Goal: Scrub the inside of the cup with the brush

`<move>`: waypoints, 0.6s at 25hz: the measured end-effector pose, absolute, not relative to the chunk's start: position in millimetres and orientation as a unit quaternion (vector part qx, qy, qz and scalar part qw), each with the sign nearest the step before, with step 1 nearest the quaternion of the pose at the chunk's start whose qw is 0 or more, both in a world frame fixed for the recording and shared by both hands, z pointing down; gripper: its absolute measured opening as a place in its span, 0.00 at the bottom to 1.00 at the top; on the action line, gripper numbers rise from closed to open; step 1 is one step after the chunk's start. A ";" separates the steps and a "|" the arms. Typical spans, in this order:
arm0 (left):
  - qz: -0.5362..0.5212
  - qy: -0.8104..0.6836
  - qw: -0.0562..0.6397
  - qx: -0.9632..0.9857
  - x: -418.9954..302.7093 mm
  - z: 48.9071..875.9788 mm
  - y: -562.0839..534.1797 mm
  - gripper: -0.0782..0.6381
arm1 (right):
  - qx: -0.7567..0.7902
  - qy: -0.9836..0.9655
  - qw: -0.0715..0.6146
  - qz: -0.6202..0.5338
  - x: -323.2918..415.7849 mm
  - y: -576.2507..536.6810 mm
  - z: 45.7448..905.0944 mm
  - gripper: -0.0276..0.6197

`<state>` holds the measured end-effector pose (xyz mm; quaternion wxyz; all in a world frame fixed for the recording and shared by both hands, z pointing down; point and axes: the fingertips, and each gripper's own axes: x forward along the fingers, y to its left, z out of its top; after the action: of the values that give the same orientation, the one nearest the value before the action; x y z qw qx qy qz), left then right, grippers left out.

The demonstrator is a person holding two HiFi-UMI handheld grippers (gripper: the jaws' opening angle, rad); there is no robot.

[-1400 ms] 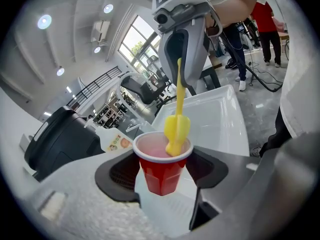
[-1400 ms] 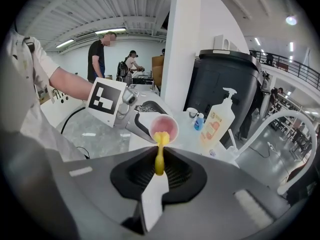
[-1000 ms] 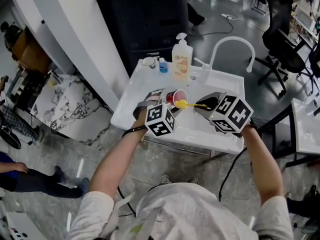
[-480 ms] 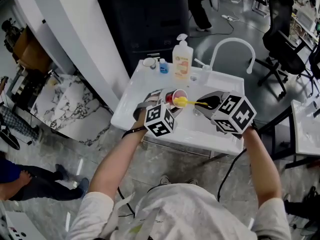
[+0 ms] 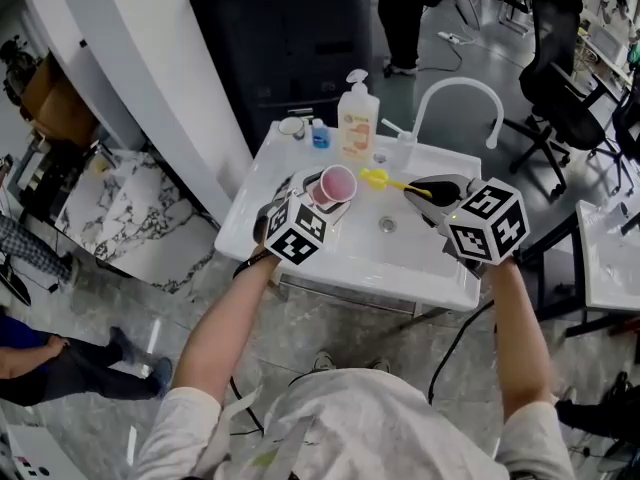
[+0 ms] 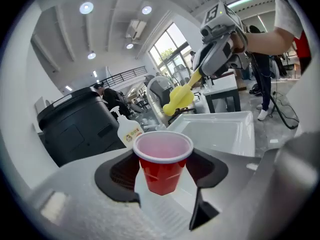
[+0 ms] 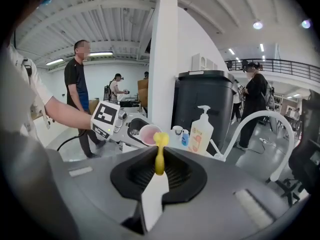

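My left gripper [image 5: 318, 196] is shut on a red cup [image 5: 336, 184] with a white rim and pale pink inside, held over the left side of the sink. In the left gripper view the cup [image 6: 161, 156] stands upright between the jaws, its mouth bare. My right gripper [image 5: 428, 189] is shut on the handle of a yellow brush [image 5: 380, 179]. The brush head points left and hangs in the air a short way right of the cup, outside it. The right gripper view shows the brush [image 7: 159, 151] upright between the jaws, with the cup [image 7: 149, 133] beyond it.
A white sink [image 5: 300, 258] with a drain [image 5: 386, 225] lies below both grippers. At its back stand an arched white faucet [image 5: 455, 88], a soap pump bottle [image 5: 357, 118], a small blue bottle [image 5: 320, 134] and a small white cup [image 5: 292, 125]. A black cabinet [image 5: 290, 38] stands behind, and people stand nearby.
The brush head was at the cup's mouth; now it is out and to the cup's right. Both grippers have risen and drawn apart, and the cup has rolled.
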<state>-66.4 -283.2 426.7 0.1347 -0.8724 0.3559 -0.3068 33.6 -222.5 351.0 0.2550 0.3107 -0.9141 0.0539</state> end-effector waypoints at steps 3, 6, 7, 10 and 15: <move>-0.274 0.374 0.115 -0.879 -70.3 413.0 -285.7 0.52 | 0.335 -0.912 0.231 0.057 43.9 -228.3 344.2 0.10; -0.237 0.392 0.093 -0.884 -73.5 396.0 -285.8 0.52 | 0.360 -0.908 0.207 0.061 53.8 -232.8 340.4 0.10; -0.225 0.397 0.082 -0.886 -74.8 390.9 -285.1 0.52 | 0.368 -0.906 0.200 0.063 57.0 -233.8 339.7 0.10; -0.185 0.411 0.053 -0.891 -78.6 379.1 -283.7 0.52 | 0.390 -0.900 0.182 0.067 65.0 -237.6 340.2 0.10; -0.148 0.433 0.032 -0.889 -86.7 369.1 -283.4 0.52 | 0.418 -0.893 0.150 0.068 74.1 -242.7 343.5 0.10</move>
<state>-86.7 -283.4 369.1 0.0316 -0.8886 0.4328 -0.1484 74.1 -242.7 343.5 0.1500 0.4185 -0.8932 0.0681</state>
